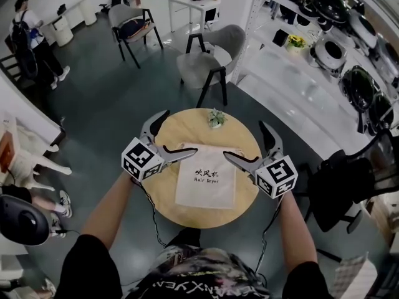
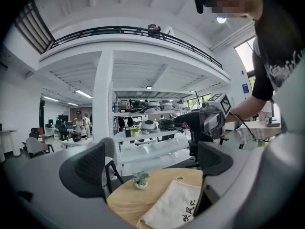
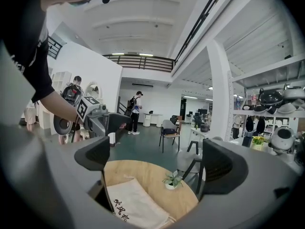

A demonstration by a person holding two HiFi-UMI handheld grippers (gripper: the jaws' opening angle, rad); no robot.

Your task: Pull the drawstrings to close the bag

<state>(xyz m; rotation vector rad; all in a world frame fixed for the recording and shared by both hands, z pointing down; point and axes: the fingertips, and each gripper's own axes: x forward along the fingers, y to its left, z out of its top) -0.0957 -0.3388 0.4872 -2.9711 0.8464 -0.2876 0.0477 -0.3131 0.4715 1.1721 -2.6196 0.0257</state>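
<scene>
A white cloth drawstring bag [image 1: 206, 178] with black print lies flat on the round wooden table [image 1: 187, 126], its mouth toward the far side. My left gripper [image 1: 177, 136] hovers open over the bag's upper left corner. On the other side my right gripper [image 1: 247, 142] is open too, beside the upper right corner. Neither holds anything. In the left gripper view the bag [image 2: 176, 206] lies below the open left gripper [image 2: 152, 163], with a cord loop [image 2: 180, 179] at its top edge. The right gripper view shows the bag [image 3: 136, 204] under the right gripper [image 3: 157, 160].
A small potted plant [image 1: 216, 118] stands at the table's far edge. A grey chair [image 1: 209, 61] sits beyond the table and a black chair [image 1: 340, 189] to the right. Shelves with pans [image 1: 349, 36] run along the right. A person [image 1: 31, 33] stands far left.
</scene>
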